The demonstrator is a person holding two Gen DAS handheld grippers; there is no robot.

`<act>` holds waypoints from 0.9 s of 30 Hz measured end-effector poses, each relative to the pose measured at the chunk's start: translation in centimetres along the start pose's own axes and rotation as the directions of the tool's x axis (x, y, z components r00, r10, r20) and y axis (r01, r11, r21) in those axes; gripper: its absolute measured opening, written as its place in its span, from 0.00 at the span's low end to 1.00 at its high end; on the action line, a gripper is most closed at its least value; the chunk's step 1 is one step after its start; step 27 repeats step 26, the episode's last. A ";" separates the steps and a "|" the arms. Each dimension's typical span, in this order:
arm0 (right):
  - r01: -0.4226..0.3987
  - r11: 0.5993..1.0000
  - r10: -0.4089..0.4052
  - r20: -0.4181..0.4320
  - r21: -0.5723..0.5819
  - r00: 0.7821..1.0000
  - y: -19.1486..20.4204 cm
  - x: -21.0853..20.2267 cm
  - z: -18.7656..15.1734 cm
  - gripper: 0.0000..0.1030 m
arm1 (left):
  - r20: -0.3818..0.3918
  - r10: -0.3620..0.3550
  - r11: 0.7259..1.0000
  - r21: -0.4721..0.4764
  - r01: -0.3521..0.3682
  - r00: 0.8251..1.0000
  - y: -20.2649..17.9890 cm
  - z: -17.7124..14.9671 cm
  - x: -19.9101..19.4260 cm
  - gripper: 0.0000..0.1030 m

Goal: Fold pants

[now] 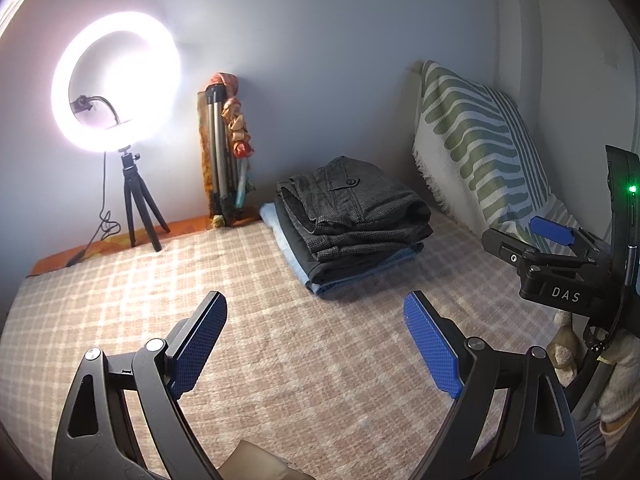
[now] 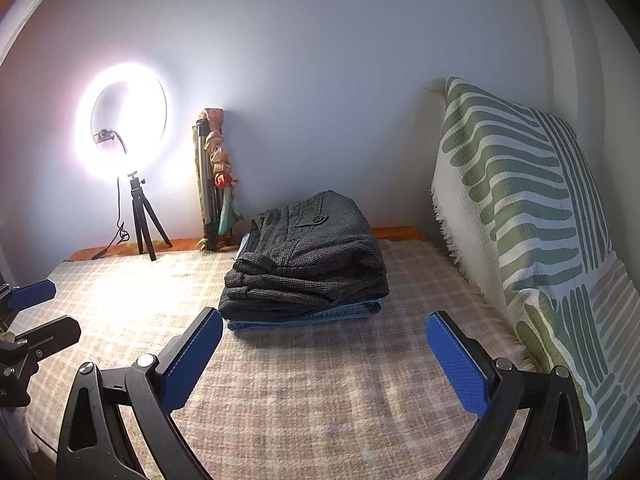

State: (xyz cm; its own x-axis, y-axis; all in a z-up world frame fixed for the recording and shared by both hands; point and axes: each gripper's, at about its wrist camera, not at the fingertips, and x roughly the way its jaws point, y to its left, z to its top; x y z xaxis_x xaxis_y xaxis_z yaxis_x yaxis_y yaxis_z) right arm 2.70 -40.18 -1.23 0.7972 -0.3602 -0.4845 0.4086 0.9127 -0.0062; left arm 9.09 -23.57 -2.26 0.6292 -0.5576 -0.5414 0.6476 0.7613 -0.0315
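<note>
Dark grey checked pants (image 1: 356, 208) lie folded on top of a stack with a black garment and a light blue one (image 1: 288, 252), near the far wall on the plaid bed cover (image 1: 280, 352). The stack also shows in the right wrist view (image 2: 312, 256). My left gripper (image 1: 316, 320) is open and empty, hovering over the cover in front of the stack. My right gripper (image 2: 324, 340) is open and empty, just short of the stack's near edge. The right gripper's body also shows at the right edge of the left wrist view (image 1: 560, 264).
A lit ring light on a small tripod (image 1: 116, 88) stands at the far left by the wall. A folded tripod with cloth (image 1: 224, 152) leans on the wall. A green-striped blanket over a cushion (image 2: 528, 216) stands along the right side.
</note>
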 end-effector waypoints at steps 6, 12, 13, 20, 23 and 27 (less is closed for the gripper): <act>-0.006 1.000 0.006 -0.001 -0.001 1.000 0.1 0.0 0.0 1.00 | 0.004 0.000 1.000 -0.001 0.000 1.000 0.0 0.0 0.0 0.88; -0.010 1.000 0.010 -0.003 -0.006 1.000 0.3 0.1 -0.1 1.00 | 0.003 0.007 1.000 -0.003 -0.007 1.000 0.1 0.0 -0.1 0.87; -0.011 1.000 0.011 -0.004 -0.006 1.000 0.3 0.1 -0.1 1.00 | 0.003 0.009 1.000 -0.002 -0.009 1.000 0.1 0.0 -0.1 0.88; -0.020 1.000 0.020 -0.010 -0.008 1.000 0.4 0.4 -0.1 1.00 | 0.013 0.017 1.000 -0.006 -0.017 1.000 0.3 -0.2 -0.2 0.88; -0.021 1.000 0.021 -0.010 -0.008 1.000 0.4 0.5 -0.1 1.00 | 0.017 0.024 1.000 -0.008 -0.024 1.000 0.5 -0.1 -0.3 0.88; -0.023 1.000 0.023 -0.012 -0.011 1.000 0.5 0.6 -0.2 1.00 | 0.008 0.023 1.000 -0.016 -0.023 1.000 0.7 -0.2 -0.2 0.88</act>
